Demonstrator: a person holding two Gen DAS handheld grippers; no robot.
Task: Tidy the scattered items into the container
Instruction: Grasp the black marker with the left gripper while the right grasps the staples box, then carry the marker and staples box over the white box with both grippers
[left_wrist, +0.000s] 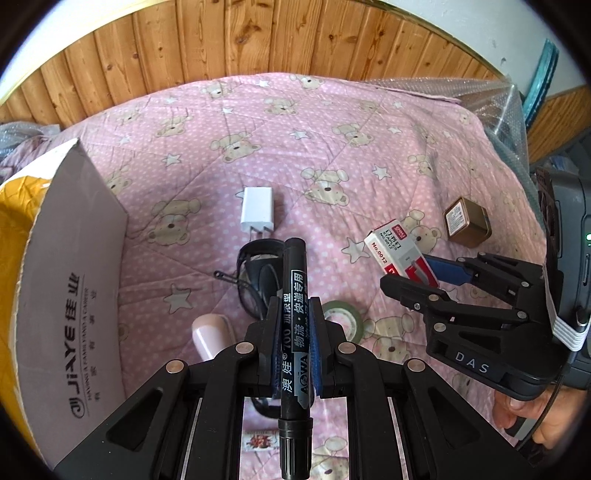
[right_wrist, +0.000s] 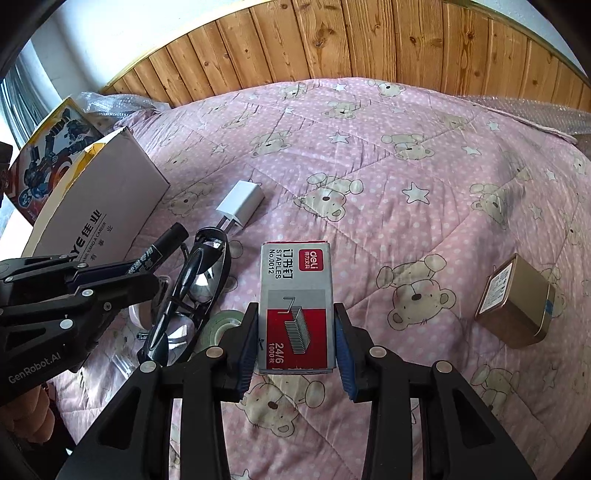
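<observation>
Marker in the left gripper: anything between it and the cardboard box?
Nothing visible blocks it. The marker is clamped in the left gripper, lifted above the glasses. The box sits to its left; only bare quilt lies between.

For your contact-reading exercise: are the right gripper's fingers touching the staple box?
Touching. In the right wrist view, the blue fingers press both long sides of the staple box, which sits clamped in the right gripper above the quilt.
</observation>
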